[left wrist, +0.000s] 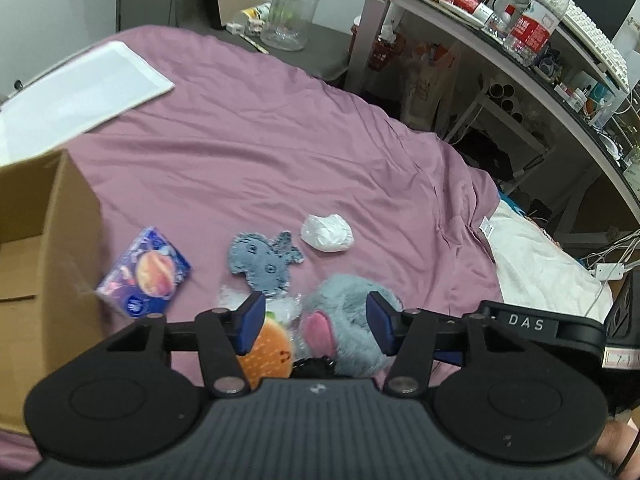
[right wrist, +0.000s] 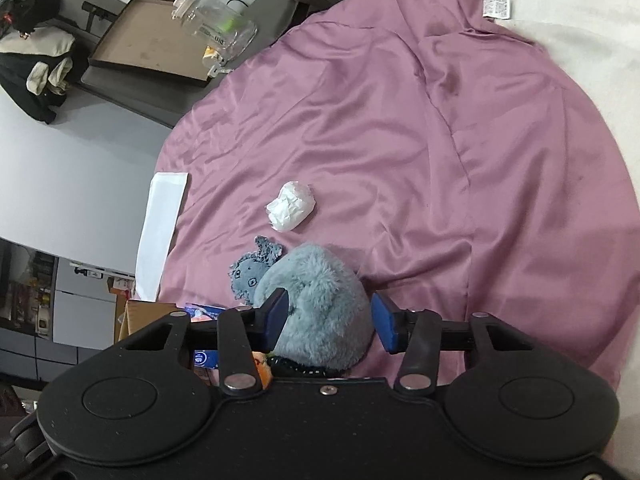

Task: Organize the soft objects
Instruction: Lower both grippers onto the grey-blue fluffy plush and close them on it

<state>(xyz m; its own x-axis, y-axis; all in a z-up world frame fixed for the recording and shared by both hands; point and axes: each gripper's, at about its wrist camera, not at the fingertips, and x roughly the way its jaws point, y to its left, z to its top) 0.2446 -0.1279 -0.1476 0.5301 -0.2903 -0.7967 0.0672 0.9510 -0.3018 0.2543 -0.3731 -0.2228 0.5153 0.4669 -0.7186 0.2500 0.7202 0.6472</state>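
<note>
Soft goods laid out on a mauve bedsheet [left wrist: 280,128]: one fluffy grey-blue plush toy [right wrist: 316,300] with a pink ear; one flat grey-blue fabric animal [left wrist: 264,260] just beside it; one burger-shaped plush [left wrist: 266,354]; one crumpled white wad [left wrist: 328,232], a little apart; one tissue pack [left wrist: 146,270] printed with planets, lying against the open cardboard box [left wrist: 44,248] at the bed's left. Right gripper [right wrist: 328,320]: jaws apart, straddling the grey-blue plush toy, one blue pad at its flank, the other just clear of it; no squeeze yet. Left gripper [left wrist: 316,324]: jaws apart, poised over the burger-shaped plush and the toy's ear, holding nothing. Step in hand, by appearance: gripping the plush toy for transfer to the box. Handling advice: sink the pads past the fur to the body's widest part, close until the stuffing resists, lift straight so the neighbouring fabric animal is not dragged along, and keep the left tool clear.
</note>
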